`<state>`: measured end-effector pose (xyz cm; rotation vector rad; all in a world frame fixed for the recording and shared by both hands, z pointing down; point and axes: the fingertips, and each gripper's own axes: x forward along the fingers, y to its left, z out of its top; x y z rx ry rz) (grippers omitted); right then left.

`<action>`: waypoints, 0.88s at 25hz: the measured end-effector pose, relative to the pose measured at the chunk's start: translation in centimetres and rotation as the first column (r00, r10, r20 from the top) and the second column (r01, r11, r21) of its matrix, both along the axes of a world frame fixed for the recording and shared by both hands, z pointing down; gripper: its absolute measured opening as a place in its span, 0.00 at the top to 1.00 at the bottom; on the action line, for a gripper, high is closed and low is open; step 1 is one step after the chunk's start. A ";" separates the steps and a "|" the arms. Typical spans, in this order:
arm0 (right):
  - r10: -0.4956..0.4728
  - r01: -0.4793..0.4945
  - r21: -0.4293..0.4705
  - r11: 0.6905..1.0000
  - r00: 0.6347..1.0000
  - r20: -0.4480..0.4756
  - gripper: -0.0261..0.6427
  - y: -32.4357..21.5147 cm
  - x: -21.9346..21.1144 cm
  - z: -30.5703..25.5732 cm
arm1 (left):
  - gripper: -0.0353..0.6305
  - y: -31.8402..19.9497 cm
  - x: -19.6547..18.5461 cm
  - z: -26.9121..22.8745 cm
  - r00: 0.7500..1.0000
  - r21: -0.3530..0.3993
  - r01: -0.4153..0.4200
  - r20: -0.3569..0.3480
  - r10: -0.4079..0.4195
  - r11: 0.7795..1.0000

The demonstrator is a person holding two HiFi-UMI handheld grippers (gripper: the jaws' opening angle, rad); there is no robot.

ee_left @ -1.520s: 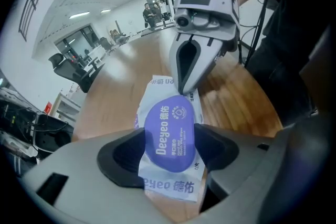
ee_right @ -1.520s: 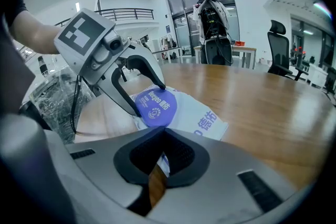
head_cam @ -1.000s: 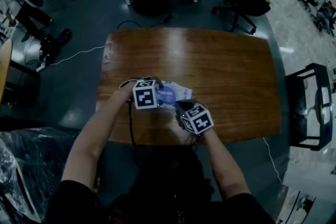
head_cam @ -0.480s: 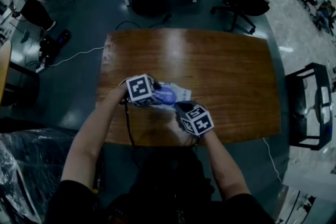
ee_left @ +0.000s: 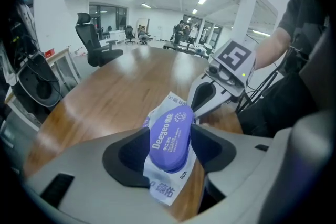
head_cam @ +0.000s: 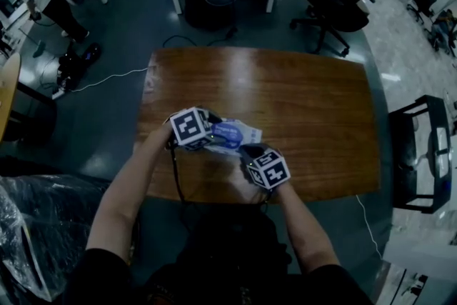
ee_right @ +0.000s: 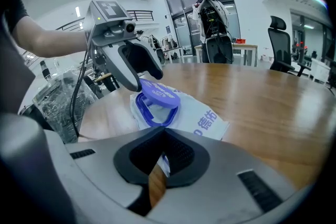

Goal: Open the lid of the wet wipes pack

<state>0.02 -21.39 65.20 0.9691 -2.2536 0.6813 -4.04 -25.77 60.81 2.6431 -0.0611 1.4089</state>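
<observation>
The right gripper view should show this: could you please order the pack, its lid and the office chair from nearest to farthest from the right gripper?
1. Pack: just ahead on the table, its near corner pinched in the right gripper.
2. Lid: raised, over the pack's far left part.
3. Office chair: far right, beyond the table.
</observation>
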 end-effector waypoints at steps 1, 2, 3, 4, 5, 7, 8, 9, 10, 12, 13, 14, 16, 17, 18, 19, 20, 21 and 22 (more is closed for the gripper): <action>-0.002 0.002 0.000 1.000 1.000 -0.003 0.94 0.0 0.1 0.0 | 0.56 -0.2 -0.1 -0.1 1.000 0.014 0.018 0.001 -0.018 1.000; -0.003 0.003 0.000 1.000 1.000 -0.006 0.94 0.0 0.1 0.1 | 0.56 -0.4 -0.2 -0.1 0.999 0.030 0.033 0.002 -0.033 0.999; -0.004 0.004 0.000 1.000 1.000 -0.008 0.94 0.0 0.2 0.1 | 0.57 -0.6 -0.3 -0.1 0.999 0.047 0.046 0.004 -0.046 0.998; -0.005 0.005 0.000 1.000 1.000 -0.009 0.94 0.0 0.2 0.1 | 0.57 -0.7 -0.5 -0.1 0.998 0.064 0.056 0.006 -0.056 0.996; -0.006 0.006 0.001 1.000 1.000 -0.010 0.94 0.0 0.1 0.2 | 0.57 -0.7 -0.5 -0.1 0.998 0.081 0.064 0.006 -0.065 0.995; -0.008 0.008 0.000 1.000 1.000 -0.012 0.94 0.0 0.0 0.2 | 0.59 -0.8 -0.5 -0.4 0.997 0.119 0.079 -0.015 -0.078 0.990; -0.010 0.010 0.000 1.000 1.000 -0.013 0.94 0.0 0.0 0.3 | 0.61 -0.9 -0.3 -0.8 0.996 0.142 0.091 -0.036 -0.086 0.986; -0.011 0.011 0.000 1.000 1.000 -0.014 0.94 -0.1 0.0 0.3 | 0.66 -1.2 -0.1 -1.3 0.994 0.171 0.105 -0.057 -0.096 0.980; -0.012 0.012 0.001 1.000 1.000 -0.015 0.94 -0.1 0.0 0.3 | 0.72 -1.5 0.1 -1.8 0.992 0.202 0.116 -0.072 -0.103 0.972; -0.014 0.014 0.002 1.000 1.000 -0.014 0.94 -0.2 0.0 0.3 | 0.78 -1.9 0.3 -2.1 0.993 0.255 0.115 -0.070 -0.100 0.960; -0.016 0.016 0.003 1.000 1.000 -0.014 0.94 -0.2 0.0 0.3 | 0.78 -2.0 0.3 -2.1 0.994 0.269 0.108 -0.063 -0.095 0.957; -0.020 0.020 0.006 1.000 1.000 -0.014 0.94 -0.2 -0.1 0.3 | 0.78 -2.1 0.3 -2.0 0.994 0.277 0.105 -0.057 -0.093 0.955; -0.034 0.035 0.018 0.999 0.999 -0.025 0.94 -0.1 -0.3 0.2 | 0.78 -2.4 0.3 -2.1 0.993 0.289 0.112 -0.056 -0.100 0.951; -0.045 0.046 0.026 0.999 0.998 -0.034 0.94 0.0 -0.4 0.1 | 0.78 -2.7 0.4 -2.2 0.993 0.293 0.119 -0.057 -0.107 0.949; -0.058 0.059 0.034 0.998 0.997 -0.045 0.94 -0.1 -0.4 0.1 | 0.78 -2.9 0.4 -2.3 0.992 0.296 0.126 -0.056 -0.114 0.947; -0.070 0.072 0.042 0.996 0.996 -0.056 0.94 -0.1 -0.4 0.2 | 0.78 -3.1 0.4 -2.3 0.991 0.300 0.131 -0.055 -0.120 0.945; -0.079 0.083 0.047 0.995 0.995 -0.064 0.94 -0.1 -0.4 0.2 | 0.78 -3.5 0.5 -2.4 0.991 0.309 0.135 -0.055 -0.124 0.941; -0.085 0.089 0.048 0.995 0.994 -0.067 0.94 -0.1 -0.5 0.3 | 0.78 -3.8 0.5 -2.4 0.990 0.325 0.137 -0.057 -0.126 0.936; -0.088 0.092 0.045 0.995 0.994 -0.068 0.94 0.0 -0.6 0.4 | 0.78 -4.3 0.6 -2.4 0.991 0.347 0.137 -0.059 -0.124 0.928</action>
